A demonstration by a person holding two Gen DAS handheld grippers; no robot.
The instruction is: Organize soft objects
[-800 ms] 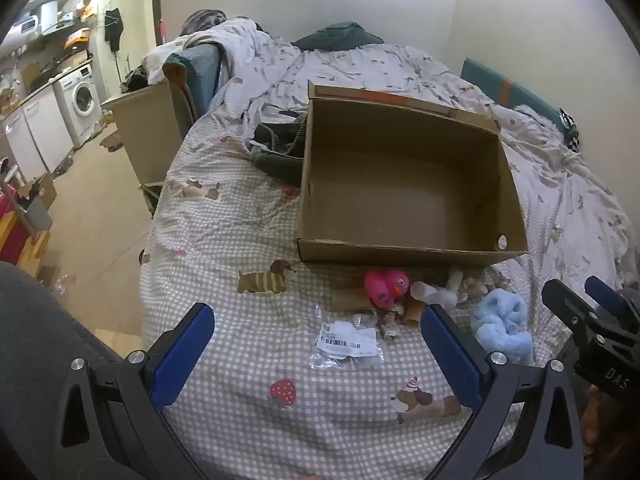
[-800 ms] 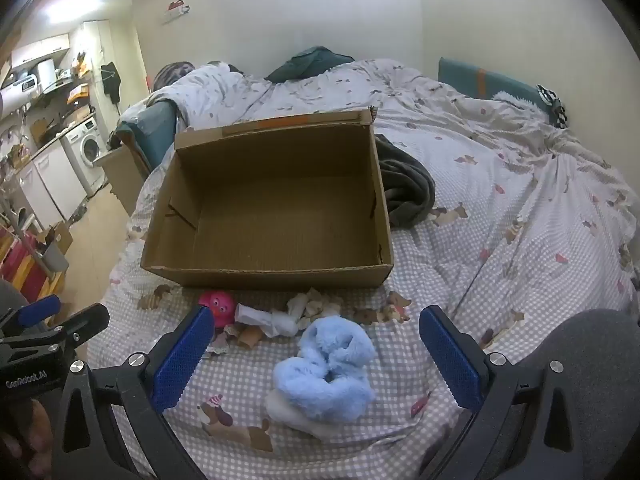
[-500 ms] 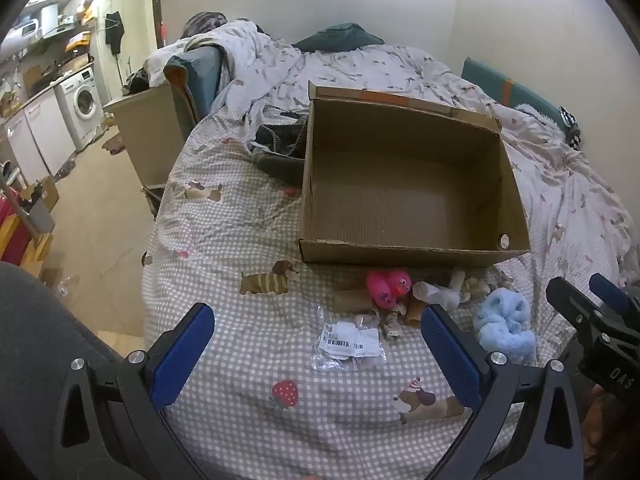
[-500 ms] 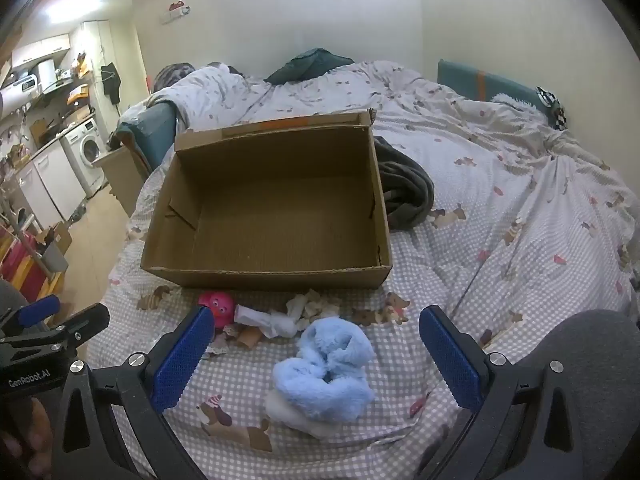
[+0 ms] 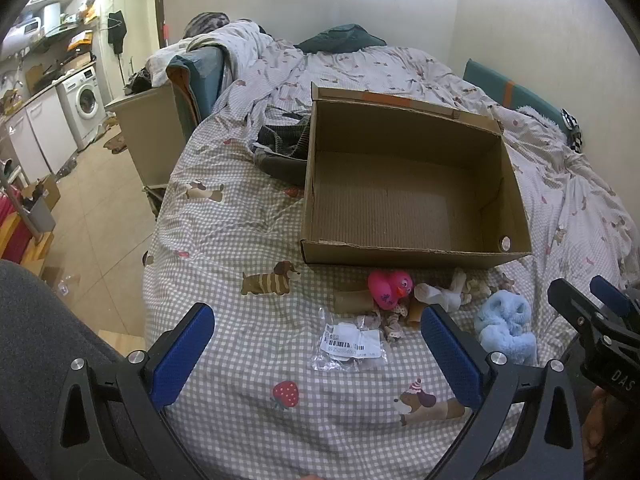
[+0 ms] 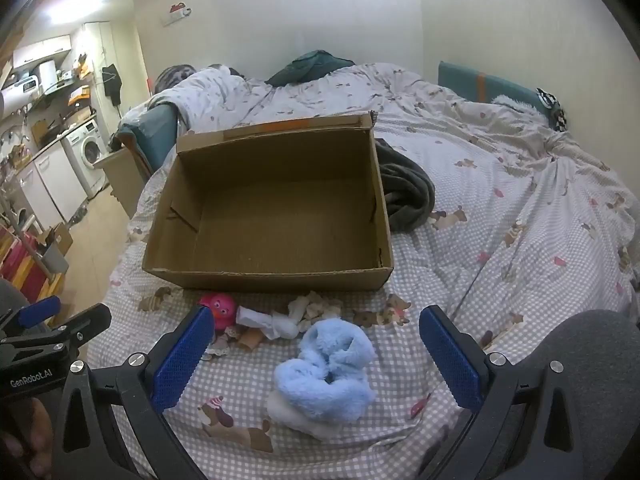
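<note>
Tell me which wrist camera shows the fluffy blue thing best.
The right wrist view: the fluffy blue thing lies centred and whole between the open fingers. The left wrist view shows it small, off to the right.

The barcode label on the plastic bag [image 5: 352, 345] is coming out too blurry to read, and the right gripper's finger [image 6: 182, 358] is hiding part of the pink duck [image 6: 220, 314].

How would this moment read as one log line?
left gripper: open, empty | right gripper: open, above blue plush | box: empty
</note>
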